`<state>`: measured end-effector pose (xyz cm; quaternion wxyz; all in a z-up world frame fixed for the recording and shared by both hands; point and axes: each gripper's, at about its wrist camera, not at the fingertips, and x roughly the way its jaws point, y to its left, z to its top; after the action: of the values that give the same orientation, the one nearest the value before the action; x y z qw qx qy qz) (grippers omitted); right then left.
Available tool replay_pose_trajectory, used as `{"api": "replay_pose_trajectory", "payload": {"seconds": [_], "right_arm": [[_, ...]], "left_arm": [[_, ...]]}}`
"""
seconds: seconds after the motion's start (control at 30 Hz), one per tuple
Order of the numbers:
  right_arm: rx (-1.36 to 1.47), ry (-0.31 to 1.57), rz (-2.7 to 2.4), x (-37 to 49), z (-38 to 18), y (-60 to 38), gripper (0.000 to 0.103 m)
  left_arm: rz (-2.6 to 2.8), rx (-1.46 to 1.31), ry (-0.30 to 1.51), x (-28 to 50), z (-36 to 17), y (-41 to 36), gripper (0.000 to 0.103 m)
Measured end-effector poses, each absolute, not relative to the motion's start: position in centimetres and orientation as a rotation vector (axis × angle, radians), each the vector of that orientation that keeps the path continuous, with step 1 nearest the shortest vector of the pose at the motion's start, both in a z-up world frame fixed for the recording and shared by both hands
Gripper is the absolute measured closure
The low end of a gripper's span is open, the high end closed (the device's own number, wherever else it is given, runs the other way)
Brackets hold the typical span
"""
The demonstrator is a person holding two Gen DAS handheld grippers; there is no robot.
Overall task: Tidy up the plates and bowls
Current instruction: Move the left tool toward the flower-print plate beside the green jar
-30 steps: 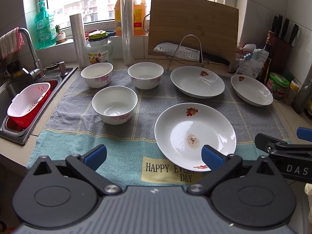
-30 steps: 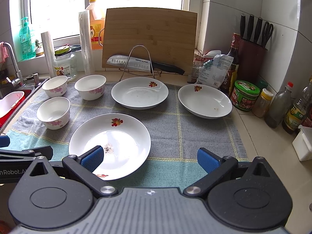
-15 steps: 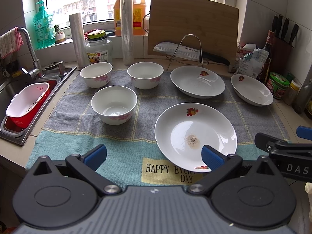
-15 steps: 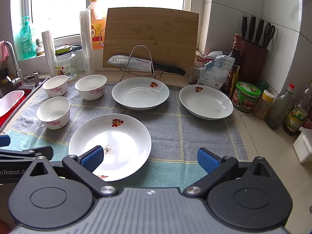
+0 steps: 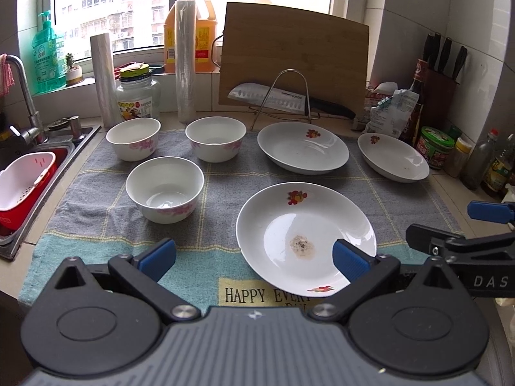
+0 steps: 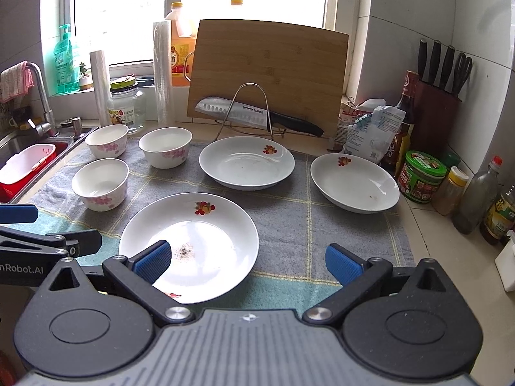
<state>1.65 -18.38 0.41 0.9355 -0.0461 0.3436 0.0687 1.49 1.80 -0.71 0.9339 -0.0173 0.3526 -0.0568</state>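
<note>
Behind left gripper [image 5: 254, 257], near plate [image 5: 305, 222] rim cut off, jaws apart

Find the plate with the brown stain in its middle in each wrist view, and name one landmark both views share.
Left wrist view: the stained plate lies low and right of centre, its near rim behind the left gripper's right fingertip.
Right wrist view: the same plate lies low and left of centre, behind the right gripper's left fingertip.
Shared landmark: the wooden cutting board standing at the back.
</note>
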Motion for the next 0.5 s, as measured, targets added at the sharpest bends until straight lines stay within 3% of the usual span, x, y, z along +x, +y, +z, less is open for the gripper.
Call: {"api": "replay_pose_trajectory", "payload": {"seconds": [0.5], "right_arm": [[-0.074, 0.695, 0.147, 2.0, -1.4, -19.9, 0.0]], "left_arm": [[-0.292, -0.003, 0.761, 4.0, -2.1, 1.9, 0.001]]}}
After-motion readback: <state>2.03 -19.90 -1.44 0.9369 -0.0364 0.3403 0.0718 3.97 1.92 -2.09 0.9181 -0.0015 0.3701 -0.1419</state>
